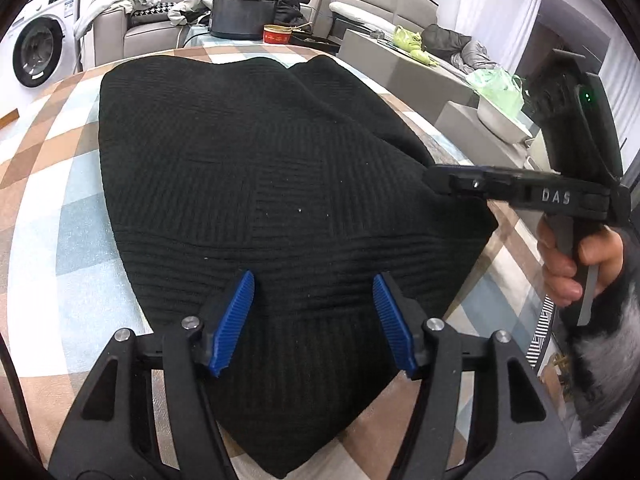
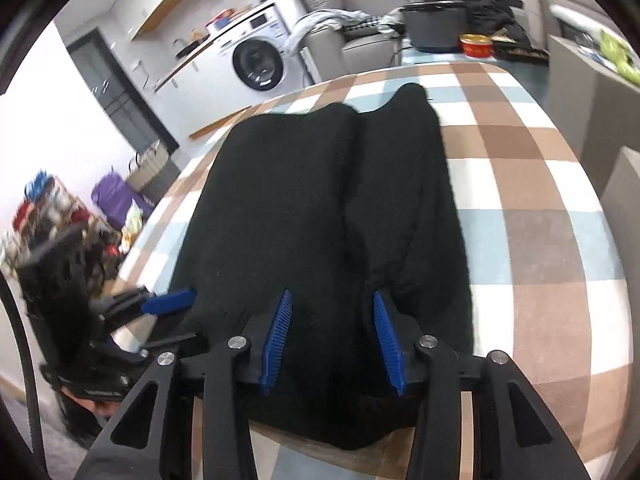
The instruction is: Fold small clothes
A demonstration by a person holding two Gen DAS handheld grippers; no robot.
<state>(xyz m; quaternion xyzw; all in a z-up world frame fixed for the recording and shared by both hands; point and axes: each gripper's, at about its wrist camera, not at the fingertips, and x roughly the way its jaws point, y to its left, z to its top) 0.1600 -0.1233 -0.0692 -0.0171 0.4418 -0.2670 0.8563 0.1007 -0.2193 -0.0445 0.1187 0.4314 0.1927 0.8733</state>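
Sweater (image 1: 256, 184), black ribbed knit, is lying flat on the checked tablecloth (image 1: 52, 208), folded into a long thick slab with a soft crease running down its length. Looks to me like one fold has just been laid down and both claws are off it now. The left gripper (image 1: 314, 320) hovers over the sweater's near end, jaws spread fairly wide, nothing between the blue ridged pads. The right gripper (image 2: 330, 340) is over the same near edge, jaws partly apart and not pinching the cloth as far as I can see. The knit looks heavy and floppy, so it should drape rather than hold shape. My guess for the next move: both claws pinch the sweater's near corners and carry them toward its far end, keeping the layers stacked.
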